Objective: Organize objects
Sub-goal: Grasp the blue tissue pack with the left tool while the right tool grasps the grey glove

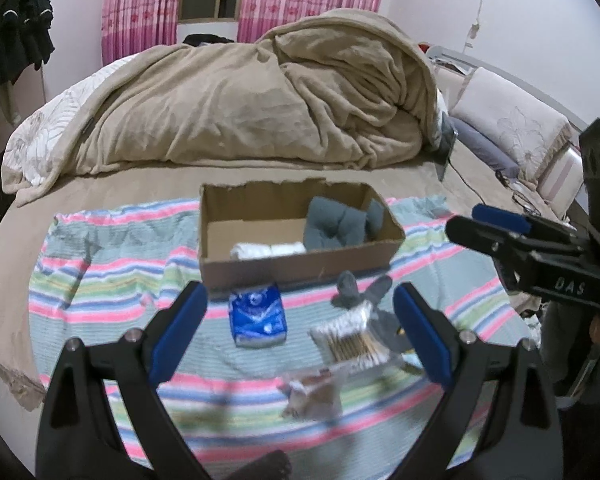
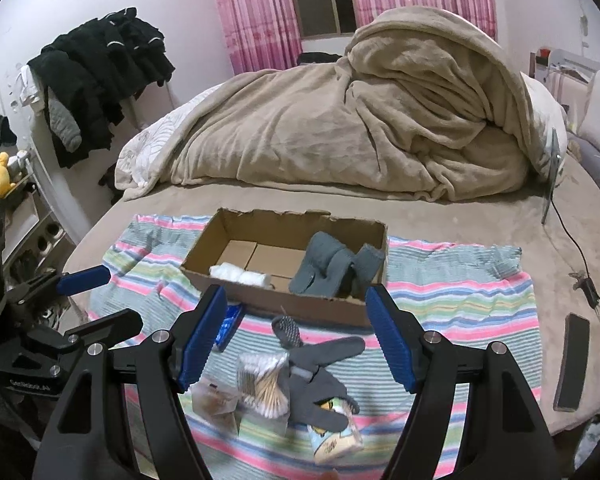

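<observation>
An open cardboard box (image 1: 300,266) (image 2: 236,294) stands on a striped towel (image 1: 100,292) (image 2: 460,304). It holds grey socks (image 1: 336,224) (image 2: 328,266) and a white roll (image 1: 268,249) (image 2: 240,273). In front of it lie a blue tissue pack (image 1: 257,316), a bag of cotton swabs (image 1: 350,340) (image 2: 264,384), a dark grey sock (image 1: 356,290) (image 2: 312,376), a clear brown packet (image 1: 314,394) (image 2: 214,398) and a small printed pack (image 2: 334,436). My left gripper (image 1: 300,332) is open above the tissue pack and the swabs. My right gripper (image 2: 296,336) is open above the sock and the swabs.
A heaped beige blanket (image 1: 252,108) (image 2: 360,120) covers the bed behind the box. A black phone (image 2: 572,364) and a charger cable (image 2: 580,264) lie at the right. Dark clothes (image 2: 100,76) hang at the left. Pillows (image 1: 512,124) lie at the right.
</observation>
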The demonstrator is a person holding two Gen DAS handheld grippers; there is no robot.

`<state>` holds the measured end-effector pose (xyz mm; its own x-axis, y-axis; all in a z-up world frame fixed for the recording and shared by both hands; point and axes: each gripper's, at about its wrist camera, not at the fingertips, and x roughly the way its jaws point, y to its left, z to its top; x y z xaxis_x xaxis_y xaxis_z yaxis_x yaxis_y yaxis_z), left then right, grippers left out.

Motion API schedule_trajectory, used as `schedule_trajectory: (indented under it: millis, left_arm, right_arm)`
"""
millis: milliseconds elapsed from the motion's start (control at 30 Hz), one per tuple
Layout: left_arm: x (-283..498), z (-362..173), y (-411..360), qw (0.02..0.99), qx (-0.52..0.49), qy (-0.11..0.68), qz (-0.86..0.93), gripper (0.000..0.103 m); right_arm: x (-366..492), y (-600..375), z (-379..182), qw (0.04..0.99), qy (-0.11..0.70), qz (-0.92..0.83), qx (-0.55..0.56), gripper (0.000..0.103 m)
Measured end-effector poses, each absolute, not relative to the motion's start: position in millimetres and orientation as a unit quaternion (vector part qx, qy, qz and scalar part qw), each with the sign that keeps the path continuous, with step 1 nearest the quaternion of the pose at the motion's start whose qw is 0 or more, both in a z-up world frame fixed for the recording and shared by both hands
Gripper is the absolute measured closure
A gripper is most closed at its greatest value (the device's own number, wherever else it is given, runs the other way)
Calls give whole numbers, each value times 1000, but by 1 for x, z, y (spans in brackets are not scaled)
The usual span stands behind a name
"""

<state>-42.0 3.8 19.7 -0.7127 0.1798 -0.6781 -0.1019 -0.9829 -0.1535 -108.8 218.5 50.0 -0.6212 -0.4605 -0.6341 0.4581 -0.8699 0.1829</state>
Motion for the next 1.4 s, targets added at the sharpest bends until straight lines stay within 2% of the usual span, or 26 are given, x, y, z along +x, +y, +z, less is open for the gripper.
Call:
schedule_trajectory:
  millis: [433,967,1200,1300,1400]
  left_arm:
    - [-21,-22,-8,63,-415,-83,904,3]
    - [-45,-77,-10,44,-467,-78,880,3]
    - [-61,-91,-9,40,-476,-71,876,3]
    - [-69,-95,-10,39,-477,-71,875,3]
    - [-78,-99,-11,36,-477,-73,875,3]
  right_arm:
    - [-87,223,20,249,13,-886,391,27]
    - [-106,221,-46,240,12,-856,457,27]
    - [-119,211,-67,232,36,-854,464,27]
    - [-126,207,-76,234,39,-848,473,29]
    - [-133,202,-84,238,43,-842,482,35]
